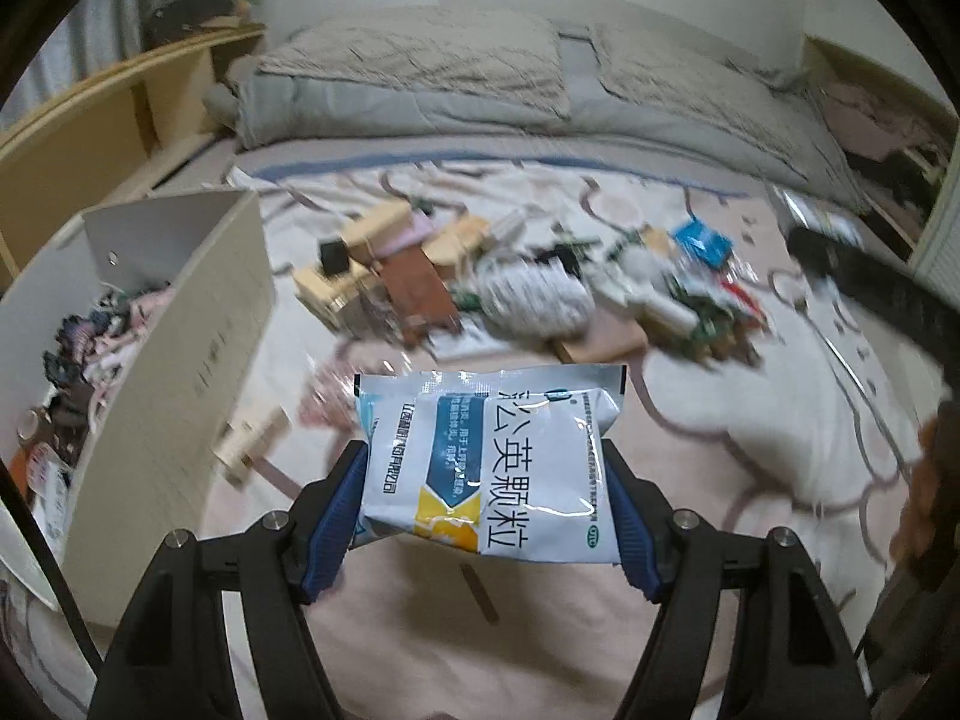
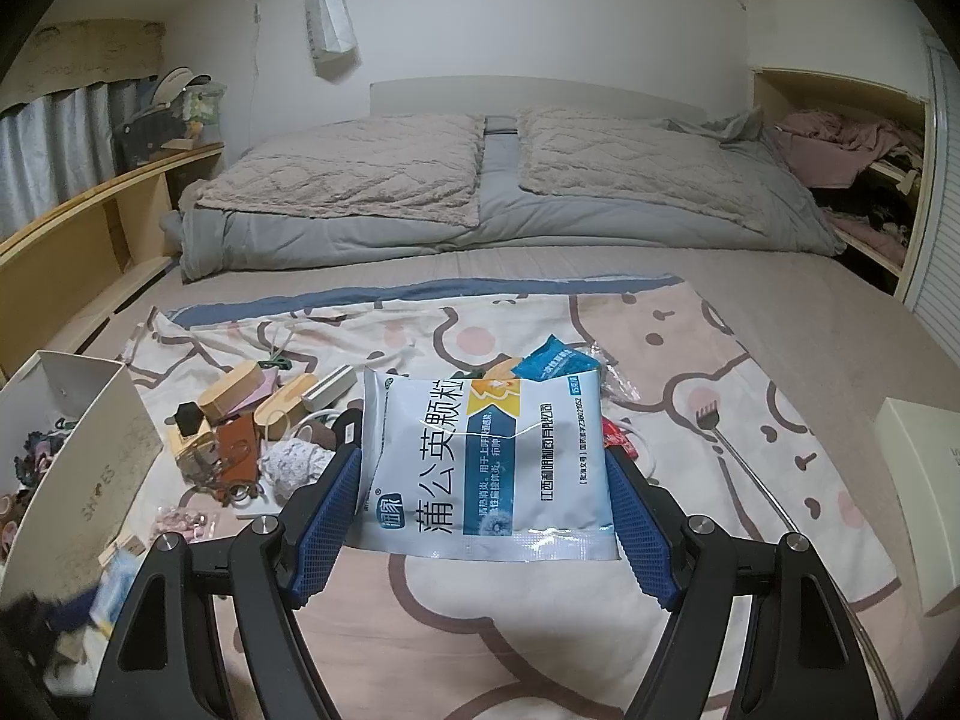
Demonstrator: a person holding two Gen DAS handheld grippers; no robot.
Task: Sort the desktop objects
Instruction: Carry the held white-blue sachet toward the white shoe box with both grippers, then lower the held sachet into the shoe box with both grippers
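Already both grippers are clamped on medicine sachets: left gripper pinches one sachet, right gripper another. Carry each level over its box, then release.

Landmark: clutter pile on the blanket | I see an open box left of the pile, small items in it | sachet in front of the pile | fork right of it | pillows behind | second box far right
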